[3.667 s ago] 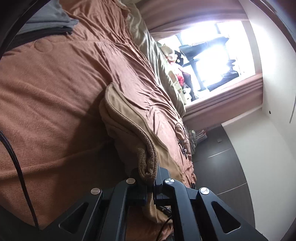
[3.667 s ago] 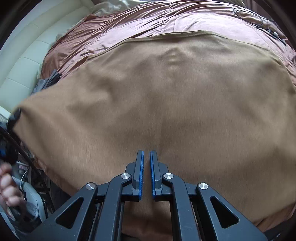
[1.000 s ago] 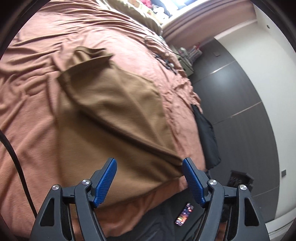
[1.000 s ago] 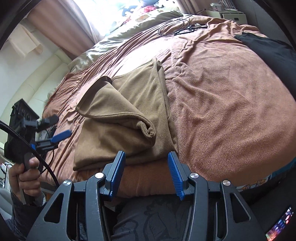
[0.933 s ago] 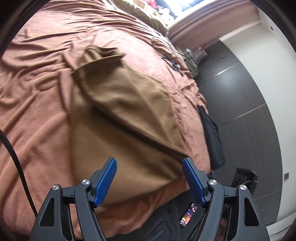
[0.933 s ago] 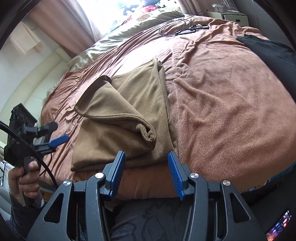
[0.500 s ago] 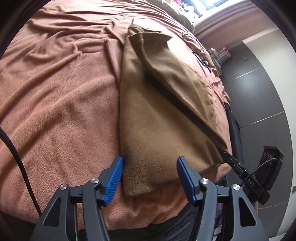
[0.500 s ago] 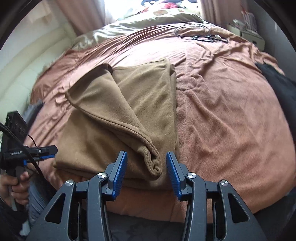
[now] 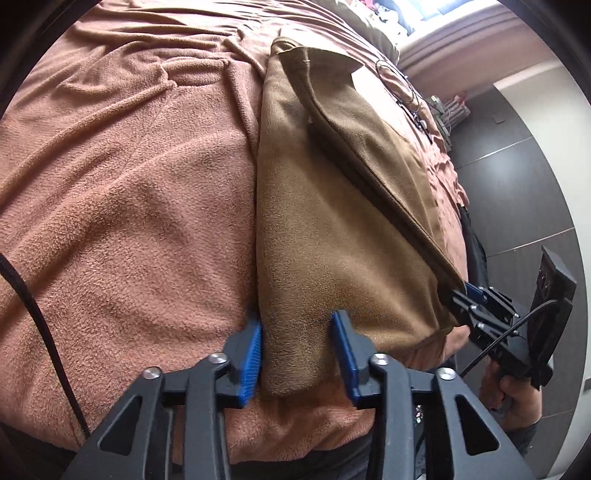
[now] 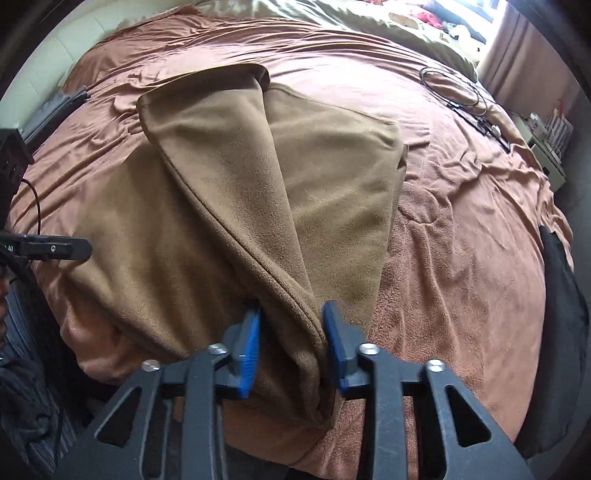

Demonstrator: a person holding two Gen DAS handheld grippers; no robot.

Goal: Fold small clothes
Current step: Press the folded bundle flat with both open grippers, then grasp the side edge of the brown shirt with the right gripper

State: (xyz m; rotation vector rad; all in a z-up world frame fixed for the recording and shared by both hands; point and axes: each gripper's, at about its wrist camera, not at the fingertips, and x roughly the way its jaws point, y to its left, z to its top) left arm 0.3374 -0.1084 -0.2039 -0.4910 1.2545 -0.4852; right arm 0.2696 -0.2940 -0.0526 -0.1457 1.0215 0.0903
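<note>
A tan fleece garment (image 9: 332,221) (image 10: 221,221) lies folded on the rust-brown bedspread (image 9: 129,184) (image 10: 461,258), with one flap laid diagonally over it. My left gripper (image 9: 297,350) straddles its near left corner. The jaws are closing, with flat cloth between the blue pads. My right gripper (image 10: 291,343) straddles the rolled hem at the near right corner. Its jaws are also closing, and the cloth between them is loose. In each wrist view the other gripper shows at the far corner: the right gripper (image 9: 469,295) and the left gripper (image 10: 74,251).
A black garment (image 10: 561,295) hangs over the bed's right edge. Black cables (image 10: 461,96) lie on the far part of the bed near an olive pillow (image 10: 332,22). A hand (image 9: 513,391) holds the right gripper's handle. A dark floor (image 9: 517,184) lies beyond the bed.
Both grippers have come down to the garment's near edge, and their jaws have narrowed around its two corners. The right one swung left and rolled. Earlier, both held the cloth up.
</note>
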